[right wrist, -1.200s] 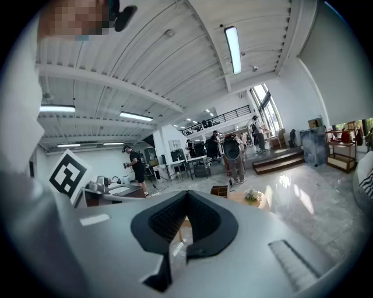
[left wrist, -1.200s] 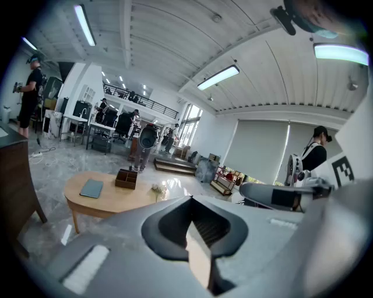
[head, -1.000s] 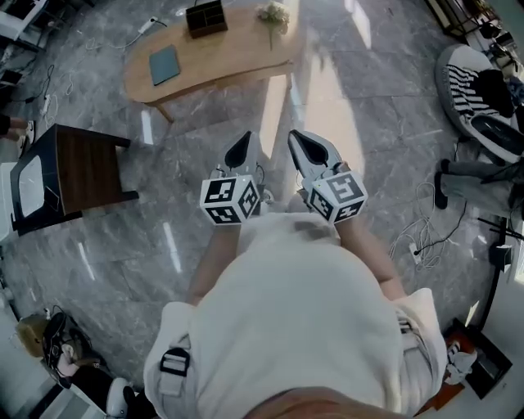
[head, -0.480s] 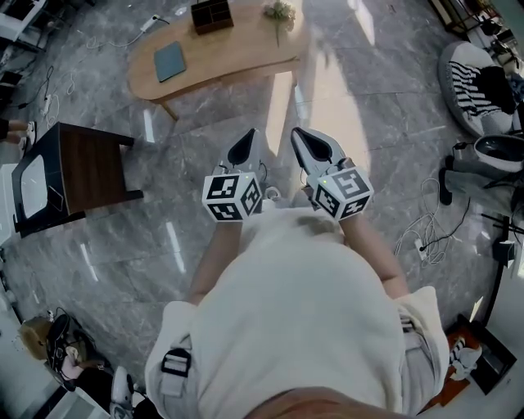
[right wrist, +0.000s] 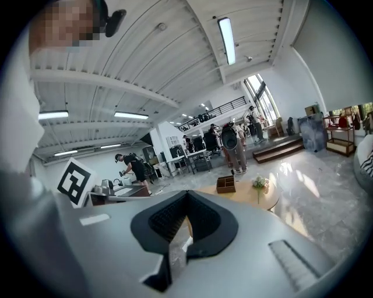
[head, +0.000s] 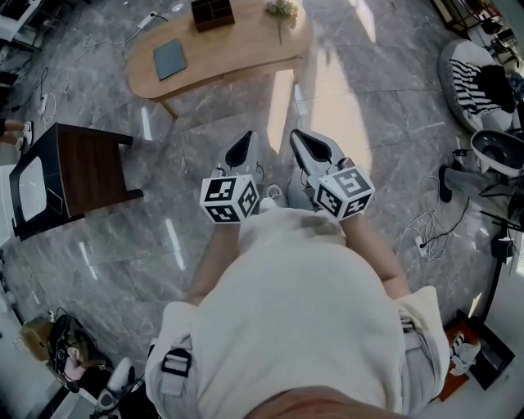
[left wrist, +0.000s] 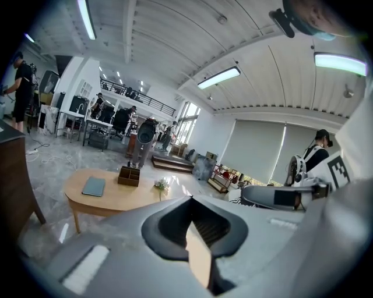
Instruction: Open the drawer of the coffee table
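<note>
The coffee table (head: 229,53) is a light wooden oval at the top of the head view, well beyond both grippers. No drawer on it shows from here. On it lie a blue book (head: 169,59), a dark organiser box (head: 211,11) and a small bunch of flowers (head: 282,11). My left gripper (head: 241,148) and right gripper (head: 308,147) are held side by side over the floor in front of the person, both shut and empty. The table (left wrist: 113,201) lies ahead in the left gripper view, beyond that gripper (left wrist: 190,204), and the table (right wrist: 250,195) is also ahead of the right gripper (right wrist: 186,197).
A dark wooden side table (head: 78,168) stands at the left on the grey marble floor. Cables (head: 422,233) and a striped seat (head: 479,82) are at the right. Several people stand far behind the coffee table (left wrist: 143,139).
Both grippers have drifted slightly forward with the person, still side by side. The floor and tables have shifted a little in the head view. The jaws look the same.
</note>
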